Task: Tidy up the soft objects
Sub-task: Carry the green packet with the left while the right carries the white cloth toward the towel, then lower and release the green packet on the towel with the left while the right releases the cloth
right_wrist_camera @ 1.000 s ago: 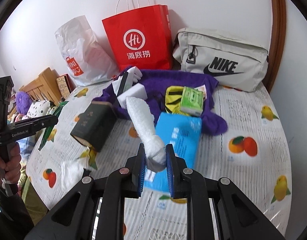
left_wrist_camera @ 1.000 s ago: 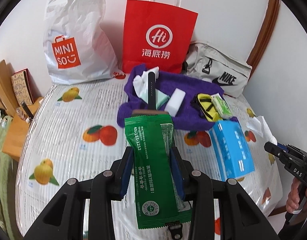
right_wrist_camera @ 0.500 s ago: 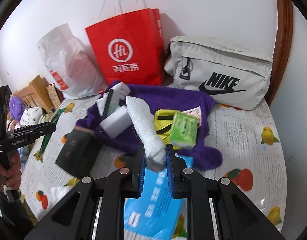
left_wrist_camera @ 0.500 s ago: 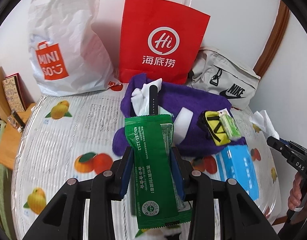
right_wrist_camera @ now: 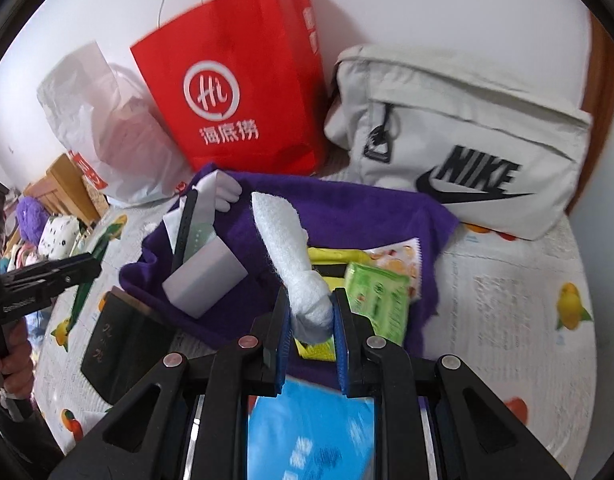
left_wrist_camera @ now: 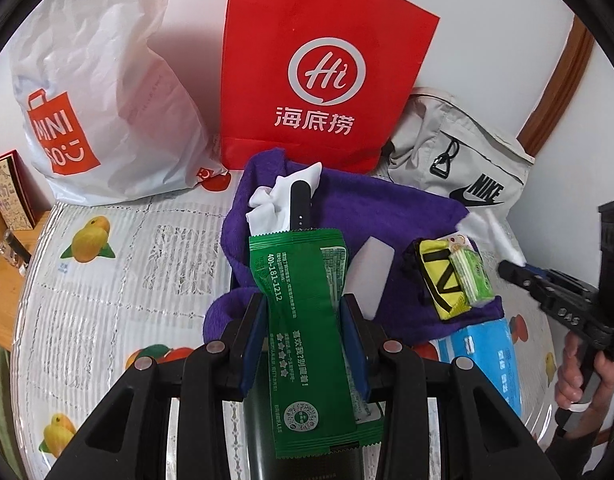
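Note:
My left gripper [left_wrist_camera: 303,336] is shut on a green flat packet [left_wrist_camera: 307,320] and holds it above the near edge of a purple towel [left_wrist_camera: 387,216]. My right gripper [right_wrist_camera: 309,320] is shut on a rolled white cloth [right_wrist_camera: 291,252] held over the same purple towel [right_wrist_camera: 347,208]. On the towel lie a white sponge block [left_wrist_camera: 373,272], a yellow-black pouch [left_wrist_camera: 439,276], a light green tissue pack [right_wrist_camera: 377,296], a crumpled white cloth [left_wrist_camera: 283,196] and a black slim bar [left_wrist_camera: 299,204].
A red paper bag [left_wrist_camera: 323,76], a white plastic bag [left_wrist_camera: 95,92] and a grey Nike bag [right_wrist_camera: 467,136] stand at the back against the wall. A blue tissue box [right_wrist_camera: 307,432] and a dark box [right_wrist_camera: 119,344] lie on the fruit-print tablecloth [left_wrist_camera: 107,280].
Both grippers have moved forward toward the purple towel with their loads, so the bags and towel are closer. The right gripper now shows close at the left view's right edge.

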`<state>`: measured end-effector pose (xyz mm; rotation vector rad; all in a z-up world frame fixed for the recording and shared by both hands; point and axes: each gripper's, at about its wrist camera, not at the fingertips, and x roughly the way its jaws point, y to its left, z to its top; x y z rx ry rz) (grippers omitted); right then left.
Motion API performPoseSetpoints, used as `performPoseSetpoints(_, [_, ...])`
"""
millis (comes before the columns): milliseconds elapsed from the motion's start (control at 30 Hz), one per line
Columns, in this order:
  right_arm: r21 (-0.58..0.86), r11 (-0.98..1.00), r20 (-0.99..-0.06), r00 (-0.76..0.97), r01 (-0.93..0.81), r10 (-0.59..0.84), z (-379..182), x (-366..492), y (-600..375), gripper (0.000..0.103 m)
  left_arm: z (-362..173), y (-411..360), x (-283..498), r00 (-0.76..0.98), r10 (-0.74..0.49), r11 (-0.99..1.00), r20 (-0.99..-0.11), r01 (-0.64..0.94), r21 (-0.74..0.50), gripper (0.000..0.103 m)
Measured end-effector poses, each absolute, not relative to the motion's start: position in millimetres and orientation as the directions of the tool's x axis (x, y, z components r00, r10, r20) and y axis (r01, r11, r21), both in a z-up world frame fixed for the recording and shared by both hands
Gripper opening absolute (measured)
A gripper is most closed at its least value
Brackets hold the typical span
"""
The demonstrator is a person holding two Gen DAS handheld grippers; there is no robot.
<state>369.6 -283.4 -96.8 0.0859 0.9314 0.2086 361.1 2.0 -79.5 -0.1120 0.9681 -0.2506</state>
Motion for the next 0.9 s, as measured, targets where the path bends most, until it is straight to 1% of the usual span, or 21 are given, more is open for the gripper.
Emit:
performPoseSetpoints(167, [0.177, 0.974, -0.839, 0.496, -0.142, 0.225, -127.6, 396.1, -276.7, 0.019, -85.9, 4.3, 371.3, 0.528, -0.267, 0.963, -0.806, 0.159, -0.215, 0.035])
performPoseSetpoints(300, [0.183, 0.972, -0.851, 0.471, -0.149, 0.232, -139.6, 403.4, -275.1, 0.020, -88.7, 4.1, 380.0, 0.521, -0.294, 0.956, -0.801, 0.171, -0.240, 0.035])
performPoseSetpoints(533, [0.237, 0.964, -0.862, 0.431, -0.123, 0.267, -155.6, 413.6, -282.8, 0.022, -91.3, -13.2, 401.0, 0.514, -0.287, 0.957, -0.808, 0.194, -0.216, 0.035])
performPoseSetpoints(567, [0.241, 0.962, -0.860, 0.431, -0.129, 0.274, -156.0, 412.6, -282.4, 0.025, -91.4, -16.0, 403.6, 0.514, -0.289, 0.956, -0.808, 0.199, -0.215, 0.035])
performPoseSetpoints(633, [0.252, 0.956, -0.854, 0.431, -0.152, 0.293, -155.5, 411.2, -280.6, 0.036, -92.0, -20.5, 408.9, 0.517, -0.289, 0.956, -0.806, 0.202, -0.213, 0.035])
performPoseSetpoints(667, [0.257, 0.952, -0.848, 0.435, -0.163, 0.304, -154.0, 409.6, -279.3, 0.044, -92.6, -22.1, 412.2, 0.518, -0.291, 0.955, -0.805, 0.203, -0.215, 0.035])
performPoseSetpoints(700, [0.258, 0.951, -0.844, 0.439, -0.171, 0.308, -152.4, 408.8, -278.2, 0.049, -93.5, -23.8, 415.6, 0.518, -0.294, 0.954, -0.804, 0.204, -0.218, 0.035])
performPoseSetpoints(733, [0.256, 0.951, -0.842, 0.443, -0.175, 0.308, -151.0, 408.5, -276.8, 0.051, -94.2, -24.7, 418.3, 0.519, -0.295, 0.954, -0.802, 0.203, -0.220, 0.035])
performPoseSetpoints(767, [0.250, 0.952, -0.840, 0.450, -0.176, 0.304, -149.1, 407.2, -275.8, 0.056, -95.3, -25.5, 421.2, 0.520, -0.293, 0.955, -0.803, 0.199, -0.219, 0.035])
performPoseSetpoints(800, [0.244, 0.953, -0.837, 0.457, -0.180, 0.301, -147.3, 405.9, -274.9, 0.059, -97.4, -27.0, 425.0, 0.516, -0.287, 0.957, -0.807, 0.196, -0.216, 0.035])
performPoseSetpoints(900, [0.221, 0.957, -0.829, 0.482, -0.187, 0.285, -140.5, 400.6, -272.6, 0.059, -102.7, -30.3, 432.5, 0.514, -0.276, 0.960, -0.813, 0.187, -0.208, 0.035])
